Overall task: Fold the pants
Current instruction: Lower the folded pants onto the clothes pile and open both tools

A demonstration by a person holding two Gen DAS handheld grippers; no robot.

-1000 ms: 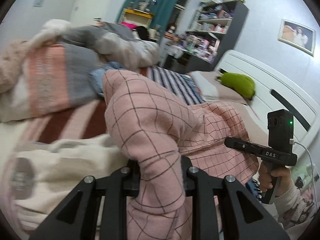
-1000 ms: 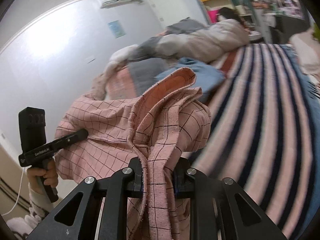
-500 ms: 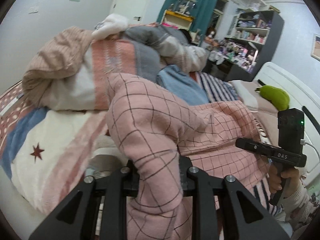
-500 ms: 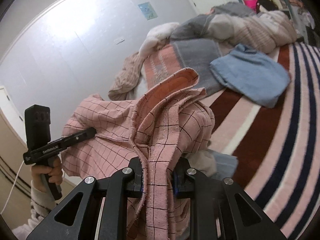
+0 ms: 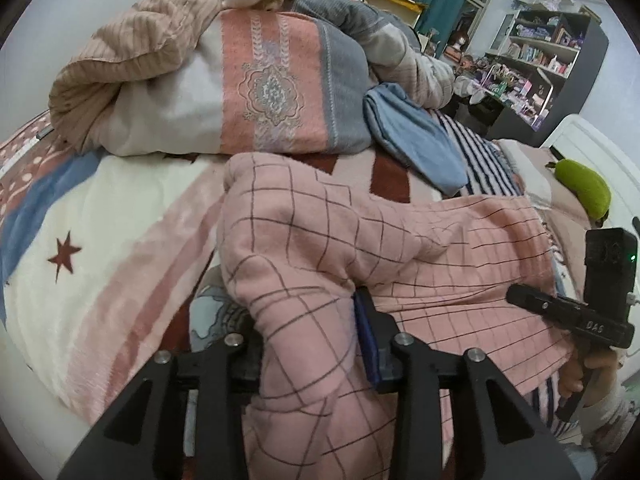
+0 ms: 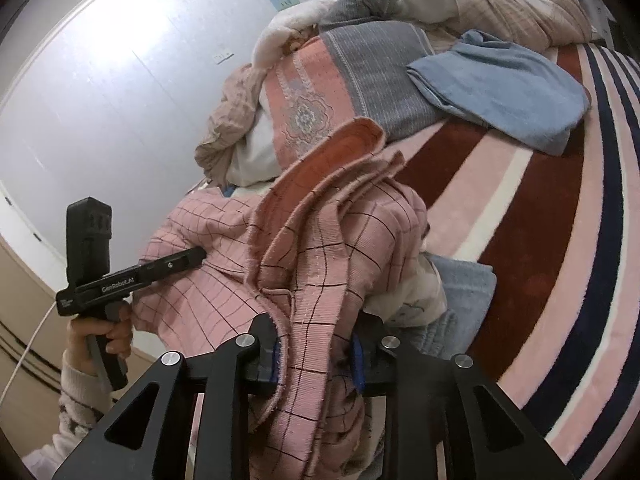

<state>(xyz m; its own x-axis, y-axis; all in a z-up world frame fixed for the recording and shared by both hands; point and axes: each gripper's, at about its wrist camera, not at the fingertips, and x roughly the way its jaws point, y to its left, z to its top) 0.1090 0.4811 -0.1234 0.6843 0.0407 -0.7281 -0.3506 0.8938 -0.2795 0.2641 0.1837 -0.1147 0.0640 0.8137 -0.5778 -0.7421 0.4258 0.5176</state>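
Observation:
The pink checked pants [image 5: 400, 256] hang stretched between both grippers above the bed. My left gripper [image 5: 312, 344] is shut on one bunched end of the cloth. My right gripper [image 6: 316, 356] is shut on the other end, where the waistband's orange lining [image 6: 340, 152] shows. The pants also fill the middle of the right wrist view [image 6: 320, 248]. The right gripper shows at the right of the left wrist view [image 5: 576, 316], and the left gripper at the left of the right wrist view [image 6: 132, 276]. The fingertips of both are hidden in cloth.
A striped bedspread [image 6: 540, 240] with a star patch [image 5: 64, 256] covers the bed. A heap of folded blankets [image 5: 240, 80] and a blue garment [image 5: 412, 140] lie at the far side. A green plush toy [image 5: 584, 188] sits by the white headboard. Shelves [image 5: 540, 64] stand behind.
Both grippers have swung left and tipped down toward the bed, carrying the pants. The blanket heap and the star patch have come into view. Both grips are unchanged.

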